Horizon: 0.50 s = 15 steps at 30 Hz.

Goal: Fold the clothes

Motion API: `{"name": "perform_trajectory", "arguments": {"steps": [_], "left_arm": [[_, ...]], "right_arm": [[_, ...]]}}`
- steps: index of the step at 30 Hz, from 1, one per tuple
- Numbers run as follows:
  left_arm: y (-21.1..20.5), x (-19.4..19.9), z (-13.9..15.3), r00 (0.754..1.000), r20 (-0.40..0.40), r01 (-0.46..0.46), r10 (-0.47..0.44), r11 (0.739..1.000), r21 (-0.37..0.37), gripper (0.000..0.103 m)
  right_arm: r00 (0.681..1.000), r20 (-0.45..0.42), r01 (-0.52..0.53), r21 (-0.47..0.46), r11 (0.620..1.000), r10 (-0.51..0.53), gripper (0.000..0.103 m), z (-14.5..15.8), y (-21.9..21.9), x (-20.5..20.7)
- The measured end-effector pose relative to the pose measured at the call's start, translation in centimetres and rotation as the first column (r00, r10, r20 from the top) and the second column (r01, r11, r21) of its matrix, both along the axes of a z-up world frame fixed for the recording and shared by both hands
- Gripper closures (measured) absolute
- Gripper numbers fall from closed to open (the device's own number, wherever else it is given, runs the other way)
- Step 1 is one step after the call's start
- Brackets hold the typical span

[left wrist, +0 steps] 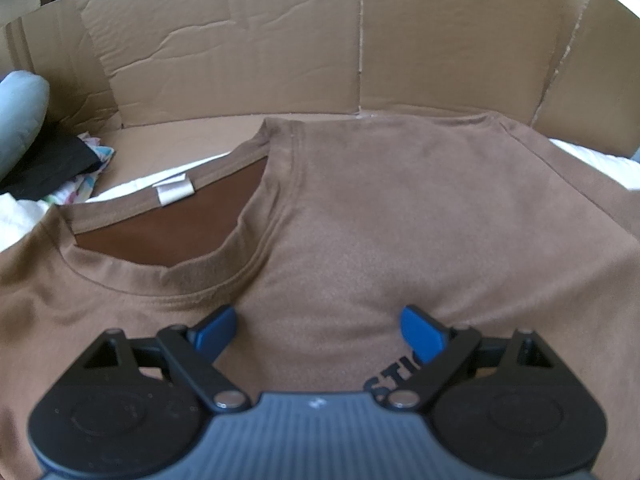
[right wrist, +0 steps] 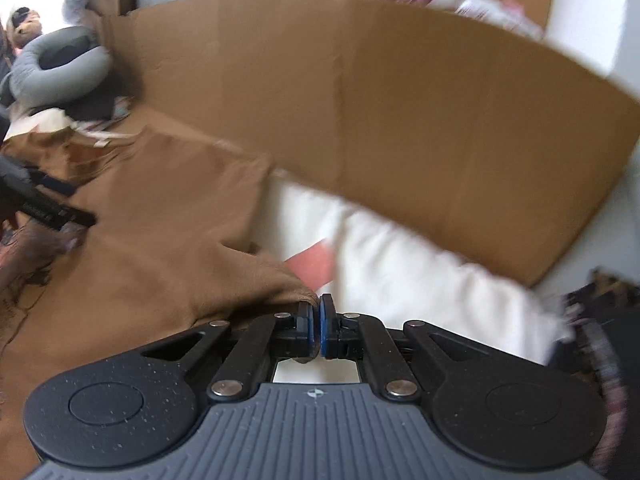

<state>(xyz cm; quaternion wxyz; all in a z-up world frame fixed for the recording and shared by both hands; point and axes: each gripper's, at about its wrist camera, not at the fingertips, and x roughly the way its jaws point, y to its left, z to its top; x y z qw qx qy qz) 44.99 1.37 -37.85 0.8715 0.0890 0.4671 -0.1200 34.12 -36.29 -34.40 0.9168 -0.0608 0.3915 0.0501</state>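
A brown T-shirt (left wrist: 400, 216) lies spread flat, with its right side folded over onto the front and part of the collar (left wrist: 168, 276) and a white neck label (left wrist: 176, 192) showing. Dark printed letters (left wrist: 396, 376) peek out near my left gripper (left wrist: 320, 330), which hovers open just over the chest with nothing between its blue pads. In the right wrist view the shirt (right wrist: 152, 232) lies to the left. My right gripper (right wrist: 316, 316) is shut on a bunched edge of the cloth, lifted a little off the white surface. The left gripper (right wrist: 52, 208) shows at the far left edge.
Cardboard walls (left wrist: 240, 40) stand behind and to the sides (right wrist: 440, 120). White bedding (right wrist: 420, 272) lies under the shirt, with a pink patch (right wrist: 312, 264) on it. A pile of other clothes (left wrist: 60, 168) sits at the left, and a grey cushion ring (right wrist: 60, 64) beyond it.
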Motion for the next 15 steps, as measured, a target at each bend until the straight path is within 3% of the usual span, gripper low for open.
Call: {"name": "perform_trajectory", "arguments": {"steps": [6,9,12,15], "left_arm": [[-0.2,0.3,0.1,1.0,-0.02,-0.007,0.008,1.0,0.013,0.011],[-0.2,0.4,0.2,1.0,-0.024,-0.013,0.013,1.0,0.014,0.012],[-0.3,0.3,0.7,0.999,-0.033,-0.023,0.023,1.0,0.002,0.018],[-0.7,0.0,1.7,0.999,-0.035,-0.015,0.014,1.0,-0.021,0.026]], "right_arm": [[0.997,0.078,0.006,-0.046,0.999,-0.002,0.103,3.3,0.6,-0.7],[0.994,0.107,-0.014,-0.018,1.0,0.016,0.102,4.5,1.5,-1.1],[0.994,0.103,-0.052,0.069,0.996,0.044,0.102,4.9,1.9,-1.7],[0.993,0.079,-0.091,0.069,0.993,0.085,0.101,4.0,2.7,-2.2]]}}
